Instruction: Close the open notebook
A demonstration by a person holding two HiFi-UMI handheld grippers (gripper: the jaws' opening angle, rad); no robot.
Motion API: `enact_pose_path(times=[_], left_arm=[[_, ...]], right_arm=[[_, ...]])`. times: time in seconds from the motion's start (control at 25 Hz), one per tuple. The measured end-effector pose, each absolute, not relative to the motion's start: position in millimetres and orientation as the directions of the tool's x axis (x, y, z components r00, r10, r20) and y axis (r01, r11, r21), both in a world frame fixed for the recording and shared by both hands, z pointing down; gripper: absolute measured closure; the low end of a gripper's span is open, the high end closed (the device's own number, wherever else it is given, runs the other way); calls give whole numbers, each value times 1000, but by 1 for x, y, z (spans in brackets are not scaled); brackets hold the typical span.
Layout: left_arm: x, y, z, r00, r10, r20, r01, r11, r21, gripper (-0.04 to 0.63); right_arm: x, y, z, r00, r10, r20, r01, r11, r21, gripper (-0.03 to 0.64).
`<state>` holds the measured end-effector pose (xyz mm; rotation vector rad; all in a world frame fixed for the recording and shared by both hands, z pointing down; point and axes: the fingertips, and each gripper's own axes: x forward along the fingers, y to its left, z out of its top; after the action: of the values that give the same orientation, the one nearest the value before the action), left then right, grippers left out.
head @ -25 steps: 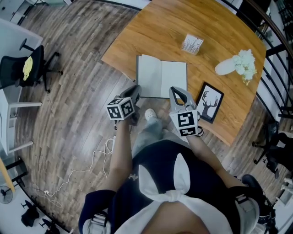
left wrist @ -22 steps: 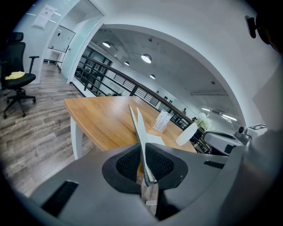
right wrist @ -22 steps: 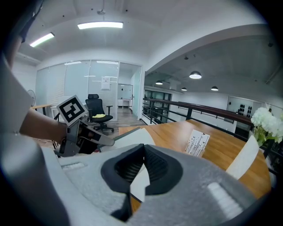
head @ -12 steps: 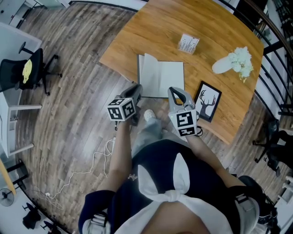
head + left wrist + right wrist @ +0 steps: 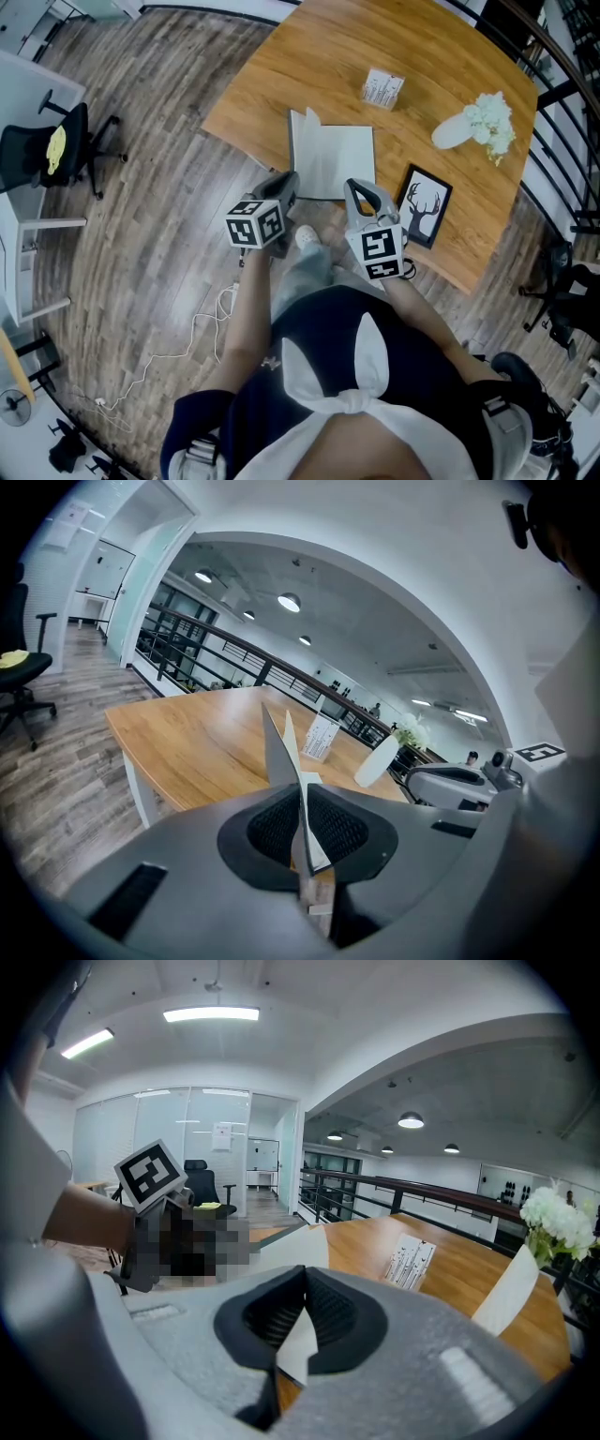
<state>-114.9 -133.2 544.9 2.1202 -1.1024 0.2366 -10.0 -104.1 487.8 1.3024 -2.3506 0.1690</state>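
Observation:
The notebook (image 5: 336,161) lies on the wooden table (image 5: 281,70), near its front edge. Its grey left cover (image 5: 296,142) stands nearly upright with a white page beside it. My left gripper (image 5: 290,185) is shut on the lower edge of that cover. In the left gripper view the cover (image 5: 276,750) rises straight out of the left gripper (image 5: 302,829), whose jaws are pressed on it. My right gripper (image 5: 362,192) sits at the notebook's near right corner. In the right gripper view the right gripper (image 5: 302,1309) is shut on a white page (image 5: 298,1349).
A small printed card stand (image 5: 382,89), a white vase of flowers (image 5: 473,127) and a framed deer picture (image 5: 428,208) also sit on the table. An office chair (image 5: 52,145) and a white cable (image 5: 211,309) are on the wood floor to the left.
The notebook's left side has swung up from lying flat to nearly upright, with my left gripper rising and shifting right with it. The right gripper has stayed in place.

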Motion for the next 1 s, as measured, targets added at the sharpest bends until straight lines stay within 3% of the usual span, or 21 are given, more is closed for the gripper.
enact_pose_path(times=[1.0], left_arm=[[-77, -131, 535, 677, -598, 429, -726, -449, 521, 552]], right_arm=[[4, -101, 488, -427, -791, 438, -855, 510, 88, 618]])
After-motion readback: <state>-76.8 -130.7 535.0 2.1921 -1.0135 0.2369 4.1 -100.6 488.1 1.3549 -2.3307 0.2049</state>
